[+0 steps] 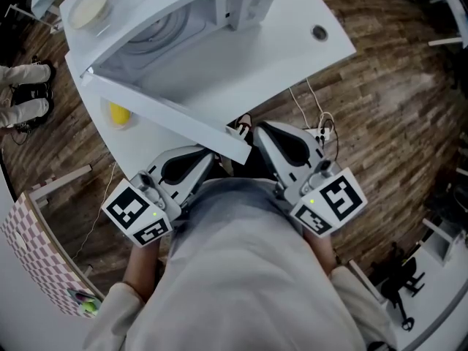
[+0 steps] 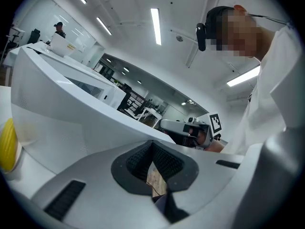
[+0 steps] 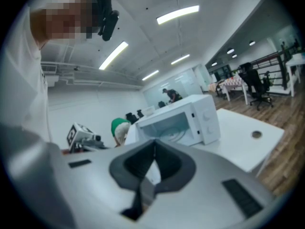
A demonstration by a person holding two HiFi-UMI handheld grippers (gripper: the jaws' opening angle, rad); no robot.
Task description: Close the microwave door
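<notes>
Bright, even indoor light fills all three views; it falls from long ceiling strip lamps [image 2: 156, 25], which burn out to flat white in both gripper views; in the head view the white table [image 1: 292, 28] and microwave [image 1: 183, 20] glare pale and lose surface detail; shadows are faint and soft-edged; both gripper views bulge like a fisheye, with black corners and curved straight lines; the head view bends the table's edges too; the right gripper view is soft throughout, its gripper [image 3: 154, 147] smeared; the left gripper view is crisper.
</notes>
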